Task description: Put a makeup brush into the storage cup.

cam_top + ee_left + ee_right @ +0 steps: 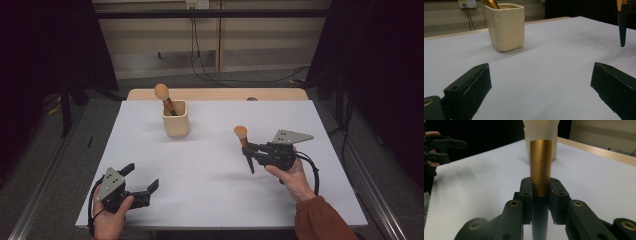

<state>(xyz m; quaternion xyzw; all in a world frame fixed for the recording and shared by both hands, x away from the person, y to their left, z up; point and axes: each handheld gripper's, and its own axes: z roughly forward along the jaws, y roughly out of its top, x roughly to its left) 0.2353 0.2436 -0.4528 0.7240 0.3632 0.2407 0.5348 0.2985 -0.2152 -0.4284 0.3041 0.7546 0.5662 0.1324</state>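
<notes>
Right fingers [251, 152] clenched on upright brush [243, 141], bristles up; cup [176, 120] up-desk and leftward, nearer this hand. Left fingers [142, 177] released, empty.

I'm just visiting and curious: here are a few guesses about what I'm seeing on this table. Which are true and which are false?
1. The right gripper is clamped on a makeup brush. True.
2. The cream cup is empty. False: a second brush stands in it, bristles up.
3. The left gripper has its jaws open with nothing between them. True.
4. The held brush lies flat on the table. False: it is held roughly upright, its dark handle tip pointing down and its bristles up.
5. The cup lies tipped on its side. False: it stands upright on the white surface.
</notes>
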